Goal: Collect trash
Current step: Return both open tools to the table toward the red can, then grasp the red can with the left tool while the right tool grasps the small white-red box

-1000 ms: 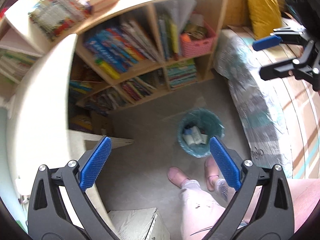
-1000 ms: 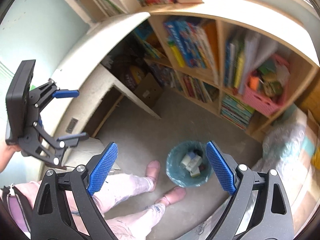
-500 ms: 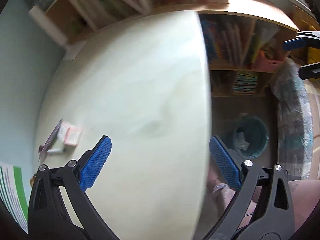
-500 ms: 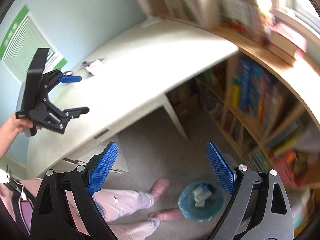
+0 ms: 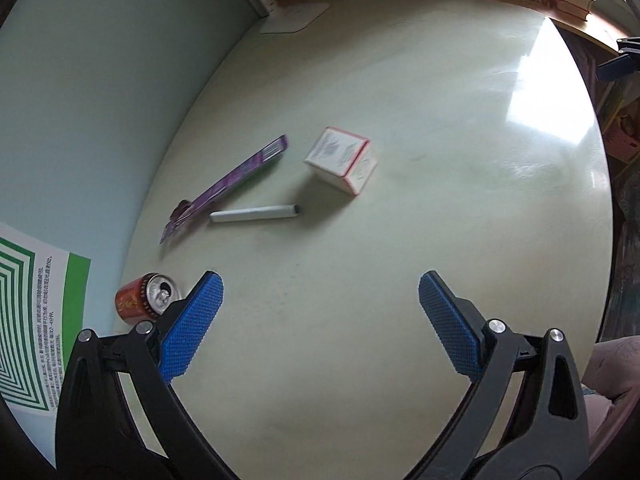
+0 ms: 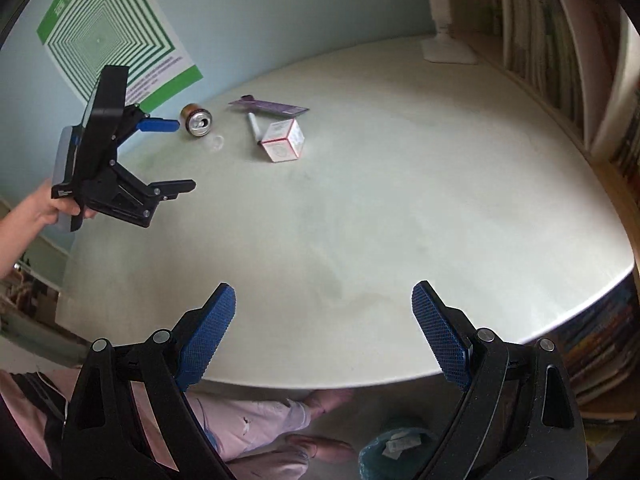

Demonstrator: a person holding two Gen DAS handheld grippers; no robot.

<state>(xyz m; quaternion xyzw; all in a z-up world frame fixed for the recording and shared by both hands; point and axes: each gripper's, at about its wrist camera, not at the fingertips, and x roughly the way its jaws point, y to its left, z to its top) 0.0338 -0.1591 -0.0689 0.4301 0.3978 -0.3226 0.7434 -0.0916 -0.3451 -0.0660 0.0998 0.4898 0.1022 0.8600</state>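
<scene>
Trash like the can (image 5: 145, 298) and box (image 5: 341, 159) lies on the bench (image 5: 400, 260), so I should bring my left tongs (image 5: 318, 312), now wide apart and empty, slowly down over the can.

Pale cream bench (image 5: 400, 320). Red can (image 5: 138, 299), silver top. Purple flat packet (image 5: 236, 178). White marker (image 5: 254, 213). White box (image 5: 342, 158), pink-red edging. Green-and-white concentric-square poster (image 6: 108, 32). Teal bin (image 6: 394, 450). Blue, cross-hatched pads (image 5: 188, 328).
</scene>
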